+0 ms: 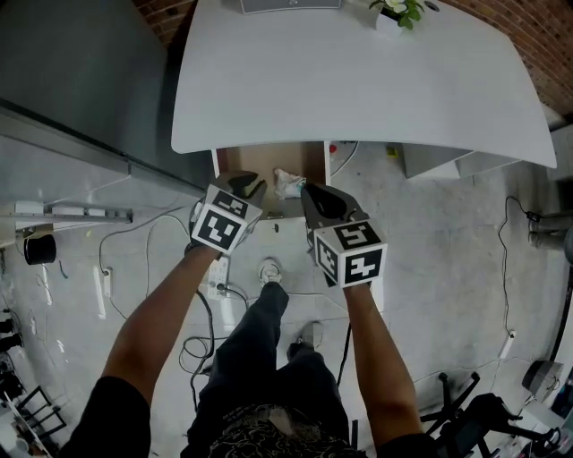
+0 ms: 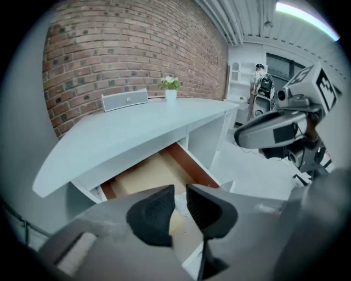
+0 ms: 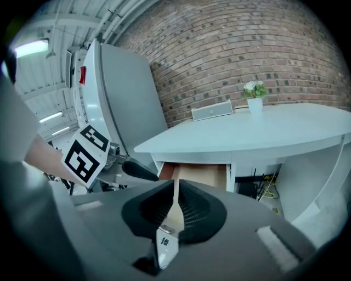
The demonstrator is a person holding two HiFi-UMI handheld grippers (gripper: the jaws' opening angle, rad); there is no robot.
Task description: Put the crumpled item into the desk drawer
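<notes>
We look steeply down on a pale grey floor (image 1: 448, 241), with a white curved desk (image 1: 358, 80) filling the top of the head view and brick wall (image 1: 528, 36) at the upper right corner.

Just left of the frame's centre, the left gripper (image 1: 253, 188) points toward the desk. In its own view its jaws stand a narrow gap apart and hold nothing; a sliver of white shows through the gap. Just right of centre, the right gripper (image 1: 309, 192) has its jaws drawn almost together, leaving only a thin slit, and it too holds nothing.

Between the two gripper tips lies the crumpled item (image 1: 287, 183). It is white and sits in the right half of the open drawer (image 1: 260, 161), whose brown bottom shows below the desk's near edge.

Farther out, a small plant (image 1: 400, 11) in a white pot stands at the desk's top edge. A tall grey cabinet (image 1: 81, 63) fills the upper left, and cables (image 1: 125, 237) trail over the floor at the left.
</notes>
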